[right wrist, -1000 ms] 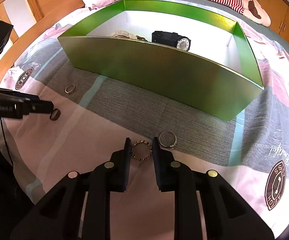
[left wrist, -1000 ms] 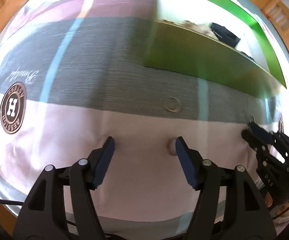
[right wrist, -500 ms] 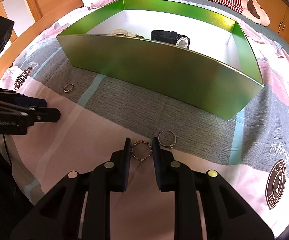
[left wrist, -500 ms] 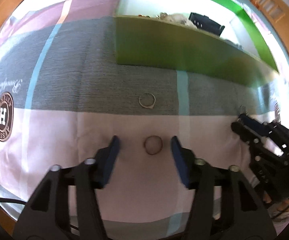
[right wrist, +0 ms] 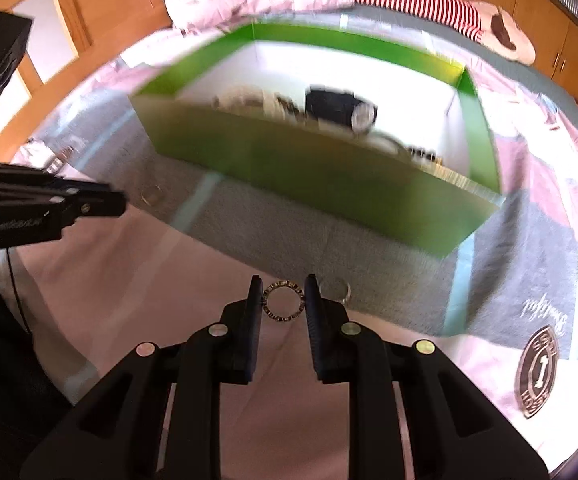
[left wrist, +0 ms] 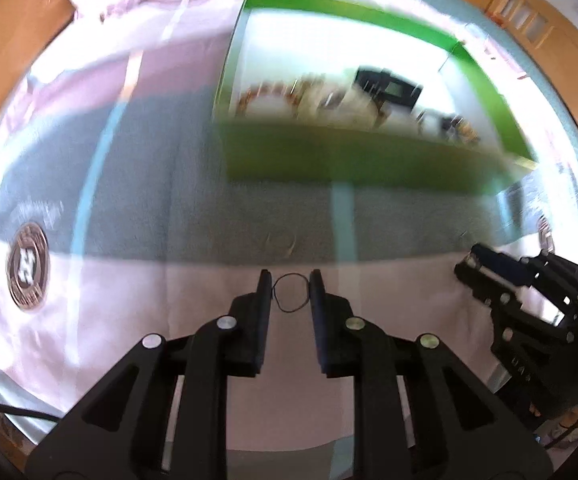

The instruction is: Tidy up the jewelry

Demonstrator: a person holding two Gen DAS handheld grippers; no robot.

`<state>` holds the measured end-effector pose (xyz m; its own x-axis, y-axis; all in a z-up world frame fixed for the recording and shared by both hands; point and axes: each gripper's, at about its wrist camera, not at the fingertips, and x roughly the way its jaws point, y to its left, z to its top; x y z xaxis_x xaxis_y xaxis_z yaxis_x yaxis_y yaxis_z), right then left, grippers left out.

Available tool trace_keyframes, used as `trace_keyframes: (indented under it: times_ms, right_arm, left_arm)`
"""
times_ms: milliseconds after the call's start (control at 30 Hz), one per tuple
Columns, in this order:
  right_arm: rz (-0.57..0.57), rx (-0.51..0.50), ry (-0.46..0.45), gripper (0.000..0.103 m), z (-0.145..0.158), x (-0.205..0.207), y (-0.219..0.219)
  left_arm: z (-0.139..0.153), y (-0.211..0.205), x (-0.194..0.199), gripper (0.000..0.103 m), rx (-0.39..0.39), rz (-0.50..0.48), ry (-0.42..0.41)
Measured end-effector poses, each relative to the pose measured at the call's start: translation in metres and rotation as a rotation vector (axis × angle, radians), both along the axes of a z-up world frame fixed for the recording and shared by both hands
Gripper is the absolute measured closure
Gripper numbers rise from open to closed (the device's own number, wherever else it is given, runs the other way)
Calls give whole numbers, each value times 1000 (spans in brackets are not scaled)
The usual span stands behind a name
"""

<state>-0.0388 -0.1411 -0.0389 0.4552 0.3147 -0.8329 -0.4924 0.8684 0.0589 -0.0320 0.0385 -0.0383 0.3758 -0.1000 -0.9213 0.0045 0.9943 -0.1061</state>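
The left gripper (left wrist: 289, 297) is closing its jaws on a thin dark ring (left wrist: 290, 294), and the sides of the ring are touching both jaws; the right gripper (right wrist: 282, 301) is holding a sparkly ring (right wrist: 282, 301) in narrow jaws; both rings are hanging over the bed (right wrist: 129, 280), near the green box (right wrist: 309, 172); the thin ring could slip out and get lost in the sheet, because so little of it is being pinched; another ring (right wrist: 335, 290) is lying just beside the right jaws.

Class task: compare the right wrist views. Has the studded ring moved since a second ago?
Yes. The studded ring, clamped in the right gripper, has lifted off the bedspread; the silver ring that lay level with it now sits behind the right finger.
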Motion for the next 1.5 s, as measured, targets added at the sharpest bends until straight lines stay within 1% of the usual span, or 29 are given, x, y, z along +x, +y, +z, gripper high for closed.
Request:
trace_keyframes:
  times_ms: [100, 167, 233, 300, 367, 433, 533, 600, 667, 733, 767, 800, 900, 933, 967, 1000, 1033, 1100, 1133, 1167, 1267, 1333, 1433, 1500]
  right_arm:
    - [5, 22, -64, 82, 31, 6, -2]
    - [2, 39, -104, 82, 50, 19, -4]
    - [-25, 29, -132, 82, 60, 35, -6]
    - [-45, 33, -131, 82, 61, 54, -9]
    - [-68, 35, -111, 82, 57, 67, -11]
    - [-95, 23, -85, 82, 45, 82, -13]
    - [-122, 18, -47, 82, 27, 93, -12]
    - [-139, 17, -37, 82, 19, 96, -13]
    - [-166, 15, -41, 78, 17, 95, -15]
    - [-184, 40, -41, 62, 19, 90, -21]
    - [-189, 51, -43, 60, 22, 87, -24]
    - [-191, 57, -47, 59, 24, 84, -27]
    - [-183, 86, -56, 58, 35, 64, -36]
    - [-177, 99, -55, 56, 37, 58, -39]
    - [-166, 114, -51, 53, 38, 48, -42]
    - [-161, 119, -49, 48, 37, 41, -43]
    - [-156, 119, -42, 44, 35, 35, -43]
    - [-137, 99, -5, 44, 21, 25, -41]
    - [-128, 82, 14, 44, 12, 22, -40]
    - [-123, 55, 40, 44, 0, 19, -36]
    - [-117, 22, 87, 44, -23, 15, -31]
    - [-102, 4, 94, 44, -30, 13, -27]
    - [-86, -26, 85, 44, -37, 13, -18]
    - [-98, -35, 76, 44, -43, 13, -17]
  left_arm:
    - [39, -11, 13, 83, -41, -56, -95]
    - [62, -16, 25, 83, -49, -92, -133]
    - [74, -22, 41, 83, -56, -116, -154]
    - [78, -27, 66, 83, -63, -114, -159]
    - [68, -28, 89, 83, -71, -116, -151]
    - [51, -31, 107, 83, -91, -111, -118]
    - [27, -37, 121, 83, -55, -112, -82]
    - [16, -35, 126, 83, -52, -94, -59]
    - [12, -32, 126, 83, -69, -79, -54]
    - [14, -31, 125, 80, -93, -74, -60]
    - [15, -31, 125, 71, -104, -76, -64]
    - [18, -31, 122, 68, -117, -79, -74]
    - [29, -26, 112, 64, -135, -73, -91]
    - [32, -23, 107, 63, -148, -67, -93]
    - [36, -18, 100, 59, -168, -57, -93]
    - [38, -12, 94, 54, -176, -46, -85]
    - [40, -4, 85, 51, -172, -33, -70]
    - [38, 8, 73, 49, -143, -11, -40]
    - [38, 14, 66, 49, -135, -2, -39]
    - [38, 18, 61, 49, -140, 5, -46]
    - [28, 25, 45, 49, -148, 38, -10]
    - [19, 21, 37, 49, -131, 36, 15]
    - [8, 5, 33, 48, -109, -4, 38]
    - [-4, -9, 34, 44, -73, -37, 67]
